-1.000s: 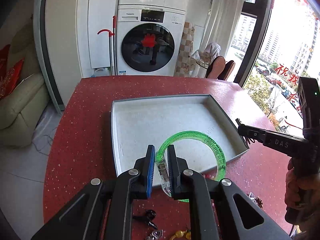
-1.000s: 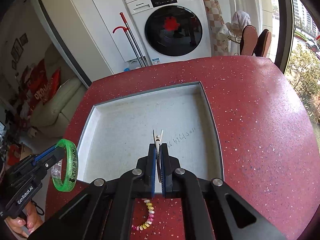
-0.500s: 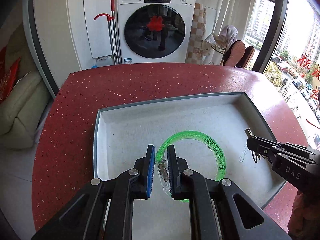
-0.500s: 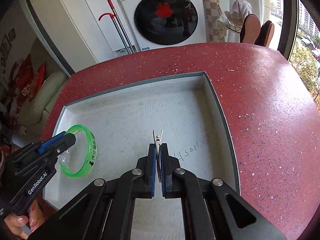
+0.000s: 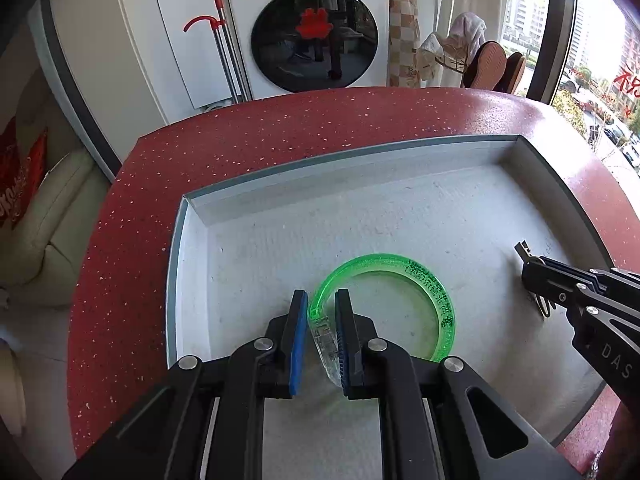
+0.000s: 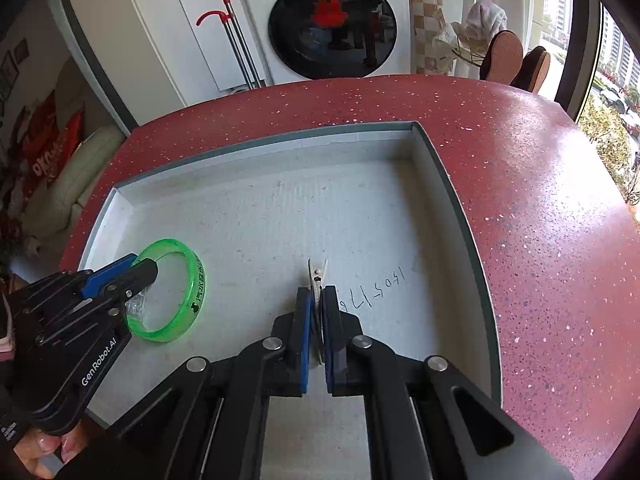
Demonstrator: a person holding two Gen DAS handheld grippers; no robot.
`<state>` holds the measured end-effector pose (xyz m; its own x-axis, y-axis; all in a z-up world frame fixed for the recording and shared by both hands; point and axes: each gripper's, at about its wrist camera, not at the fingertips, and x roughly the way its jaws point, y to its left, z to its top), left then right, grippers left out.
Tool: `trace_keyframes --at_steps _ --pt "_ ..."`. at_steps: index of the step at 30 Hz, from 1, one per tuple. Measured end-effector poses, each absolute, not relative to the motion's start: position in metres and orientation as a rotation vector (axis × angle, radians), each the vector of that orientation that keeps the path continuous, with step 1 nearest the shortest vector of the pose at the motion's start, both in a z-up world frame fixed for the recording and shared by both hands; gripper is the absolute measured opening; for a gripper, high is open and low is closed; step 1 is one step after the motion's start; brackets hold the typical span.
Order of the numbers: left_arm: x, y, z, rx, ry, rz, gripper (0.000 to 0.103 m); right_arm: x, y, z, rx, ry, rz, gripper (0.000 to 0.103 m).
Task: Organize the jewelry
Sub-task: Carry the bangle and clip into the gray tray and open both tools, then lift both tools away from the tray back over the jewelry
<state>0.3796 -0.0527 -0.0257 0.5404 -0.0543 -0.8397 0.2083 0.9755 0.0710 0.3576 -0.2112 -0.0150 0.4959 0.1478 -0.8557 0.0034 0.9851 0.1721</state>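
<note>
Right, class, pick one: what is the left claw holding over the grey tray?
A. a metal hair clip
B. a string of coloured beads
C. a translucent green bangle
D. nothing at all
C: the left claw is shut on the translucent green bangle, gripping its clear section over the grey tray, while the metal hair clip sits in the right claw.

Green bangle (image 5: pixel 400 304) and hair clip (image 6: pixel 317 276) now lower inside tray (image 5: pixel 352 152).
</note>
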Motion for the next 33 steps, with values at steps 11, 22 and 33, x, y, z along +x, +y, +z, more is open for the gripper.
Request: trace_keyframes --at_steps 11,22,33 --pt "0.371 -0.05 -0.011 0.149 0.949 -0.159 0.032 0.341 -0.22 0.008 0.243 0.995 0.104 0.053" --pt "0.343 -0.036 0.023 0.099 0.826 -0.147 0.103 0.315 -0.222 0.033 0.272 0.955 0.103 0.057" --pt "0.292 -0.008 0.055 0.058 0.798 -0.166 0.103 0.259 -0.219 0.06 0.287 0.898 0.106 0.087"
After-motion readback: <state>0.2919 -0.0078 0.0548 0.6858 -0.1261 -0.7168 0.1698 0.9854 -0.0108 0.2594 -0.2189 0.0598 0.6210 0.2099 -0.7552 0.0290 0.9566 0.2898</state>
